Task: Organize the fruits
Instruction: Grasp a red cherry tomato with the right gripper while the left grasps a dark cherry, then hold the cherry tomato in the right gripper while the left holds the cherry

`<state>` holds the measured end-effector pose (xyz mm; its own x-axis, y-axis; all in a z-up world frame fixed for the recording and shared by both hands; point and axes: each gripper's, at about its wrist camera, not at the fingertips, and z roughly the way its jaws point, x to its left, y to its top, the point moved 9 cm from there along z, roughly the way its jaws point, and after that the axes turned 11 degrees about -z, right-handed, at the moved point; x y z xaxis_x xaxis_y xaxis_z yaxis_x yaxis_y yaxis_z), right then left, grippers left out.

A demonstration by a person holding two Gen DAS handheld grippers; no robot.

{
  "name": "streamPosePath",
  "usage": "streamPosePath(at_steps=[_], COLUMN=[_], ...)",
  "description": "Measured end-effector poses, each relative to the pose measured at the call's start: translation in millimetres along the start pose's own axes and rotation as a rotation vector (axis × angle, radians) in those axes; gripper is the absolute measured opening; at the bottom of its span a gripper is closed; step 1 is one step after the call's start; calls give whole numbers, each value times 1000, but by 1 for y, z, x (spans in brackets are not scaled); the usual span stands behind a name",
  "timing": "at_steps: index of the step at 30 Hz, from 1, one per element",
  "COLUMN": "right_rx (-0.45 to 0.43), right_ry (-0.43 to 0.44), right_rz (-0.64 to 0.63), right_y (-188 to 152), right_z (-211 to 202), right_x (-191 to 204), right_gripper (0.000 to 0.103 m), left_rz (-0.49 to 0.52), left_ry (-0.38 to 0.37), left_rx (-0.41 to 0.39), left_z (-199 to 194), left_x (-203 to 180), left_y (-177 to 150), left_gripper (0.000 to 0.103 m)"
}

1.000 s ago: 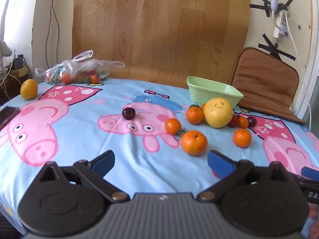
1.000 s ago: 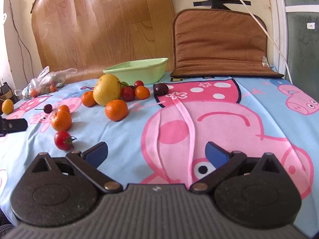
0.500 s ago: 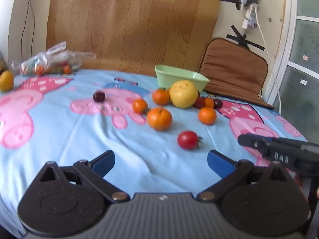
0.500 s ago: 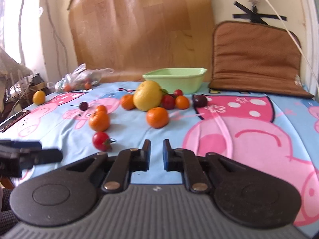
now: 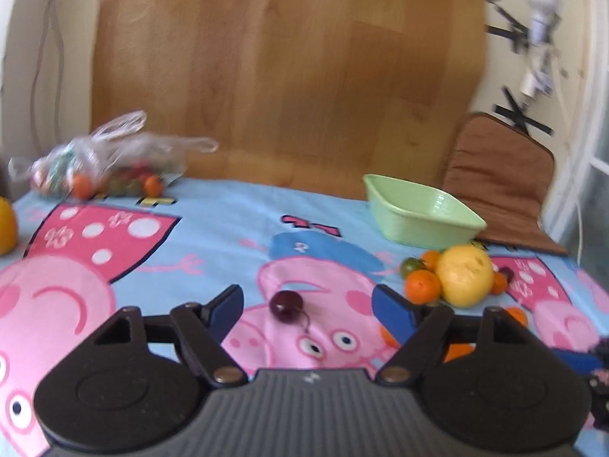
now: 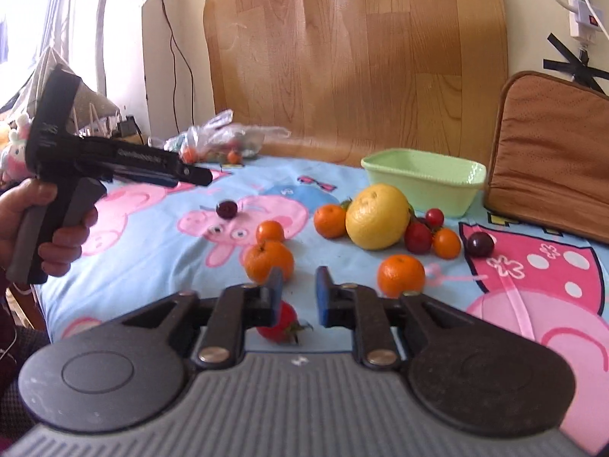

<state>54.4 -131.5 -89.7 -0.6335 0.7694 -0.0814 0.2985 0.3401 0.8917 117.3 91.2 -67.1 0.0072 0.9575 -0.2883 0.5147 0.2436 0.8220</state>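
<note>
Between left fingers (image 5: 228, 306): dark cherry (image 5: 285, 305)

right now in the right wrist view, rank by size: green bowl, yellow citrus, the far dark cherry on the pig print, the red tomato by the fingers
1. green bowl
2. yellow citrus
3. red tomato, though it is partly hidden and nearest the camera, so it looks bigger than it is
4. dark cherry, farthest of the small fruits

Pig-print blue tablecloth (image 5: 213, 236) covers table. Wooden board (image 5: 289, 76) leans on wall behind. Brown cushion (image 6: 552, 152) propped at right. Black tape crosses (image 5: 521, 118) and white power strip (image 6: 580, 11) on wall.
</note>
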Motion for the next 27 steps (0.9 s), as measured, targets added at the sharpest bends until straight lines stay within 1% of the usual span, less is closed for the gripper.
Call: streamPosePath(at_steps=[2, 3, 4, 5, 8, 10, 11, 12, 13, 14, 16, 17, 19, 23, 25, 27], right_rx=[45, 37, 33, 35, 28, 22, 34, 47, 63, 77, 105, 92, 93, 93, 90, 87], right_ry=[11, 18, 25, 30, 42, 55, 62, 69, 82, 94, 112, 105, 91, 6, -20, -53], right_rz=[16, 31, 40, 36, 1, -4, -3, 0, 7, 13, 15, 4, -8, 30, 56, 66], right_y=[-10, -11, -11, -9, -5, -4, -5, -7, -11, -14, -21, -21, -20, -26, -31, -35], right_z=[6, 6, 7, 8, 10, 11, 13, 16, 20, 22, 27, 26, 25, 19, 14, 7], right_x=[-2, -2, -1, 1, 8, 11, 12, 13, 14, 15, 18, 18, 15, -12, -28, -39], right_gripper=[32, 34, 39, 48, 49, 49, 49, 49, 49, 49, 48, 44, 31, 31, 31, 31], left_rz=[81, 95, 91, 76, 37, 28, 27, 26, 23, 23, 32, 19, -3, -4, -21, -6], left_ry=[41, 45, 47, 52, 64, 62, 60, 56, 53, 60, 74, 73, 53, -21, -92, -162], left_rx=[-6, 4, 17, 29, 37, 56, 78, 103, 127, 129, 114, 113, 115, 115, 138, 154], left_z=[9, 16, 23, 30, 46, 56, 61, 65, 67, 67, 61, 56, 44, 12, -1, -13], left_x=[-4, -3, -2, 1, 11, 13, 13, 12, 11, 11, 10, 8, 0, -27, -47, -73], left_y=[-5, -6, -7, -5, 1, 2, -1, -5, -10, -14, -19, -22, -30, -52, -64, -77], left_gripper=[80, 81, 82, 84, 86, 78, 66, 48, 39, 29, 29, 29, 29, 29, 29, 29])
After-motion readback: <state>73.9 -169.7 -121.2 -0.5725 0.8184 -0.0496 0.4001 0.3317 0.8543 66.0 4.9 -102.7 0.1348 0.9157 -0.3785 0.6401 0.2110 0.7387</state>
